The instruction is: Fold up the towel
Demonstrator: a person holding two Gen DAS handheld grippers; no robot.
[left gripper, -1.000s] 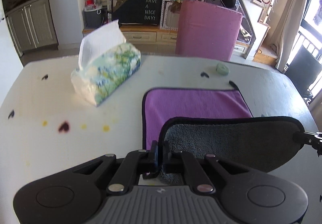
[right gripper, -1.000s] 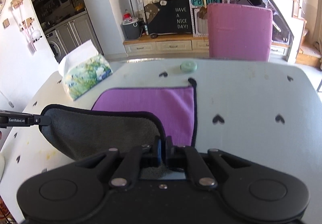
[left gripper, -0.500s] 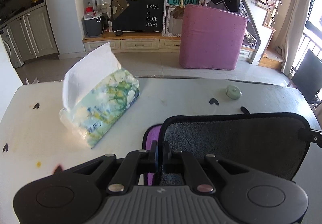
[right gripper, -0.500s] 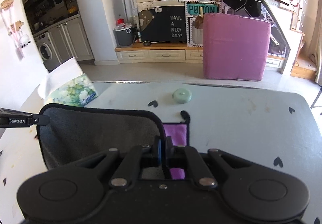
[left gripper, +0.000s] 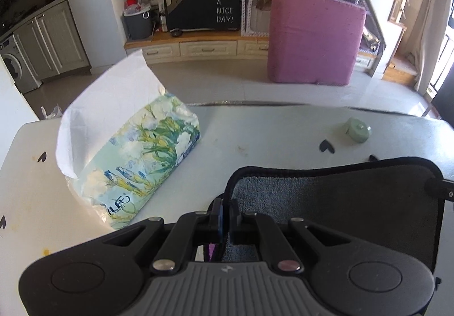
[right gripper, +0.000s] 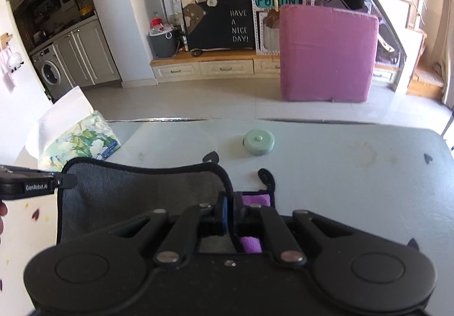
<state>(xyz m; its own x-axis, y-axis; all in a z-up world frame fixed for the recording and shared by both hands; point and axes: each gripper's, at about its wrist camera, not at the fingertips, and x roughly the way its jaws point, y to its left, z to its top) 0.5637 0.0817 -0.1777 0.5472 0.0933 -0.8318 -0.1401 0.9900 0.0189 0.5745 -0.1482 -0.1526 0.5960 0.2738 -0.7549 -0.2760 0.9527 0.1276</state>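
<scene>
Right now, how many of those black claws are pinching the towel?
2. The left claw pinches the towel at its left corner, the right claw pinches the right corner, and the lifted gray side stretches between them above the table.

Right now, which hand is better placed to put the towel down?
Neither alone: the left gripper and right gripper each pinch a corner of the towel, lifted level above the table. Both should lower together.

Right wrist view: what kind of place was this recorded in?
Most likely a lived-in home, an open kitchen and living area. A washing machine sits under kitchen cabinets, a chalkboard reads HAVE A NICE DAY, and a tissue pack lies on the table.
</scene>
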